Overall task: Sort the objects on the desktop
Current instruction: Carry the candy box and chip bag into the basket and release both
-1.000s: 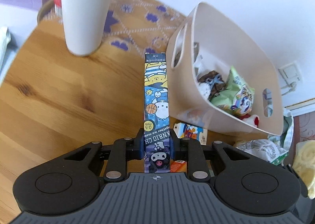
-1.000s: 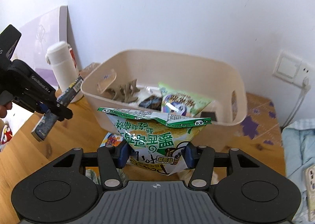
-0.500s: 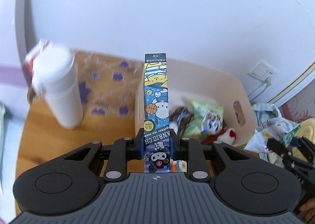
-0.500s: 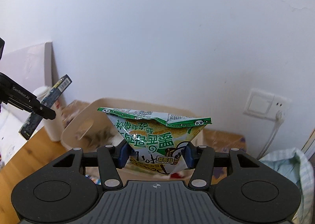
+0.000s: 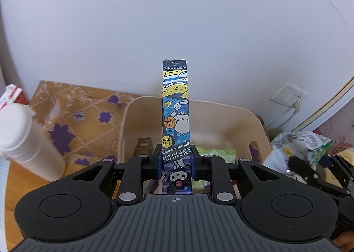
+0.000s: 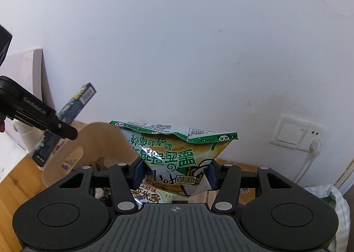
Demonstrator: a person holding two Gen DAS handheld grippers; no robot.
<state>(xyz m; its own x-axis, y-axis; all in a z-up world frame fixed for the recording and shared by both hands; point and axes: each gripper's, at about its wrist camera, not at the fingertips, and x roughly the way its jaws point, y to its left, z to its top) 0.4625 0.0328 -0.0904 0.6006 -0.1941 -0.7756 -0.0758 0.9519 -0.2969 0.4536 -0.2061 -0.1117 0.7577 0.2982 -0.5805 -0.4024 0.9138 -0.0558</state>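
My left gripper (image 5: 176,162) is shut on a long blue cartoon-printed pen box (image 5: 175,110), held upright above the near side of the beige storage bin (image 5: 252,128). My right gripper (image 6: 174,174) is shut on a green and white snack bag (image 6: 177,152), held above the bin (image 6: 93,139). The left gripper with the pen box (image 6: 75,103) shows at the left of the right wrist view. The right gripper and its bag (image 5: 303,143) show at the right of the left wrist view. Snack packets lie inside the bin.
A white bottle (image 5: 24,139) stands on the wooden table (image 5: 13,176) left of the bin, beside a patterned brown cloth (image 5: 77,114). A wall socket with a plugged cable (image 6: 296,134) is on the white wall. A pale checked cloth (image 6: 336,203) lies at the right.
Both grippers have risen and tilted up, so more wall and less table shows. The left gripper has moved over the bin's near side with the pen box. Both holds are unchanged.
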